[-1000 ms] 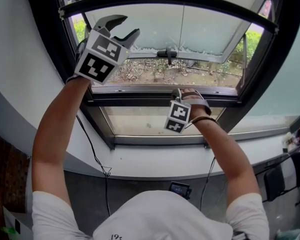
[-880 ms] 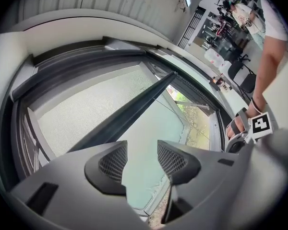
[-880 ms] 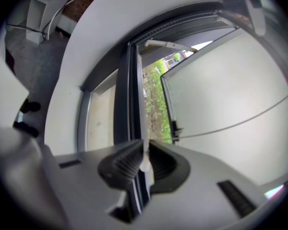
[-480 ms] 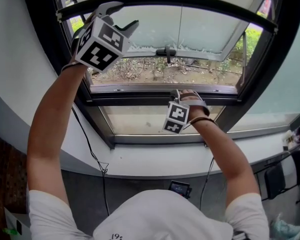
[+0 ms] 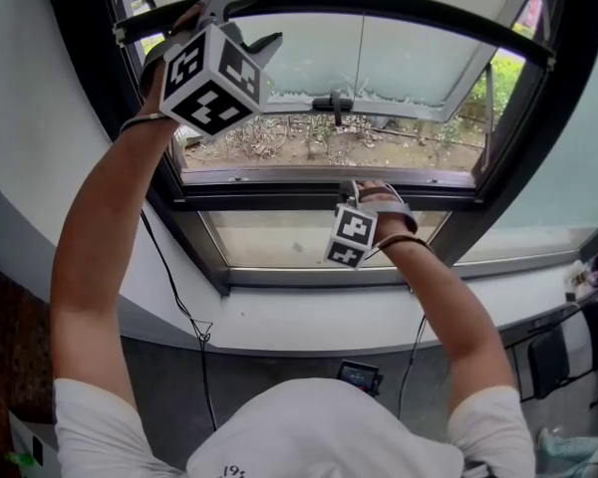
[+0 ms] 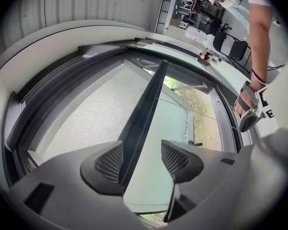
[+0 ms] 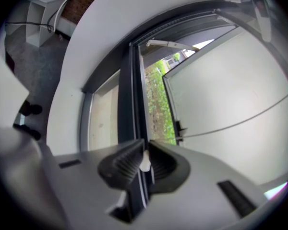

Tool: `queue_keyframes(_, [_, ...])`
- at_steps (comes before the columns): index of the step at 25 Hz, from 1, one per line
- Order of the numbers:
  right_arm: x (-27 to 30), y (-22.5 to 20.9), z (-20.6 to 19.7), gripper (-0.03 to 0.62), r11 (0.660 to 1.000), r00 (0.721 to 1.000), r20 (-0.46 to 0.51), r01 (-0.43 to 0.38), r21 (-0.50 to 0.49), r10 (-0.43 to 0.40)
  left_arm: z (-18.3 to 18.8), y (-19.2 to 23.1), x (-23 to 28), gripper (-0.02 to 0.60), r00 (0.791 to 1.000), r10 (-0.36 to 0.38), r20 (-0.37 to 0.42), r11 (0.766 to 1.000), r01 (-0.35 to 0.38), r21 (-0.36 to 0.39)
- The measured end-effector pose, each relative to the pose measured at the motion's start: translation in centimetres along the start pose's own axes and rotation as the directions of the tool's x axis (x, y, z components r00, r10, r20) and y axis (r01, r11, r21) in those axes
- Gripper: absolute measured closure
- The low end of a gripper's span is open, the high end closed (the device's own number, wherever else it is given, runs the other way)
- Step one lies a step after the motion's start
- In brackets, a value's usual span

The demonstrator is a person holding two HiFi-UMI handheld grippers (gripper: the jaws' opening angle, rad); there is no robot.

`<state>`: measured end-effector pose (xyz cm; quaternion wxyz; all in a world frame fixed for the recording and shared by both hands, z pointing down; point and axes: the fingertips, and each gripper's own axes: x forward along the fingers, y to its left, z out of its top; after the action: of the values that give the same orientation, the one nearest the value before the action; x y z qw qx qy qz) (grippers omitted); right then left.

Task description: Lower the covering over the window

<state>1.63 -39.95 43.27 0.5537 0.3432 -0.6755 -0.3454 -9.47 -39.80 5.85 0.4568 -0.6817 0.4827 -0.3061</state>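
Observation:
The blind's dark bottom bar (image 5: 379, 0) spans the top of the window, with white blind fabric (image 6: 91, 114) above it. My left gripper (image 5: 247, 20) is raised at the bar's left end. In the left gripper view the bar (image 6: 151, 95) runs between the jaws of the left gripper (image 6: 140, 157), which have just been opening and do not press on it. A thin pull cord (image 5: 364, 58) hangs from the bar down to my right gripper (image 5: 364, 185). The right gripper (image 7: 143, 153) is shut on the cord's small white toggle (image 7: 144, 163).
The window sash (image 5: 399, 63) with frosted glass is tilted open outward, its handle (image 5: 334, 103) at the middle. A dark frame (image 5: 329, 197) crosses below it, over a white sill (image 5: 309, 322). Cables (image 5: 194, 322) hang on the wall, and a chair (image 5: 568, 357) stands at the right.
My left gripper has risen toward the blind's bar, rolled, and opened its jaws wider. The right gripper has stayed where it was, still shut.

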Motion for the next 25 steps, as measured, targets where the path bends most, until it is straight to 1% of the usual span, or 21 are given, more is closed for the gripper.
queue_keyframes(2, [0.1,0.3,-0.1,0.549,1.000,1.000,-0.004,-0.005,0.001,0.005,-0.1,-0.4,0.7,0.334,1.000,-0.022,-0.021,1.000,0.022,0.017])
queue_keyframes(6, [0.2,0.7,-0.6,0.549,1.000,1.000,-0.012,-0.013,0.008,0.013,-1.0,-1.7,1.6,0.334,0.996,-0.076,-0.054,0.997,0.077,0.020])
queue_keyframes(13, [0.2,1.6,-0.8,0.549,1.000,0.999,-0.011,-0.030,0.005,0.030,-1.2,-2.7,1.9,0.334,0.992,-0.105,-0.068,0.994,0.106,0.012])
queue_keyframes(16, [0.6,2.7,-0.6,0.549,0.999,0.999,-0.012,-0.044,-0.010,0.044,-1.9,-4.0,2.0,0.336,0.985,-0.133,-0.113,0.989,0.140,0.054])
queue_keyframes(19, [0.7,3.4,-0.4,0.549,0.998,0.999,0.003,-0.051,0.025,0.050,-2.4,-4.8,2.0,0.336,0.983,-0.118,-0.141,0.986,0.132,0.100])
queue_keyframes(21, [0.9,3.6,-0.3,0.549,0.997,0.998,0.009,-0.058,0.045,0.057,-2.6,-5.1,2.1,0.336,0.982,-0.122,-0.145,0.987,0.135,0.082])
queue_keyframes(23, [1.1,4.0,-0.3,0.549,0.997,0.998,0.007,-0.064,0.041,0.064,-2.9,-5.6,2.1,0.336,0.977,-0.151,-0.152,0.986,0.161,0.051])
queue_keyframes(25, [1.4,4.8,-0.4,0.549,0.996,0.997,0.007,-0.076,0.044,0.076,-3.2,-6.4,2.2,0.336,0.970,-0.180,-0.163,0.981,0.190,0.048])
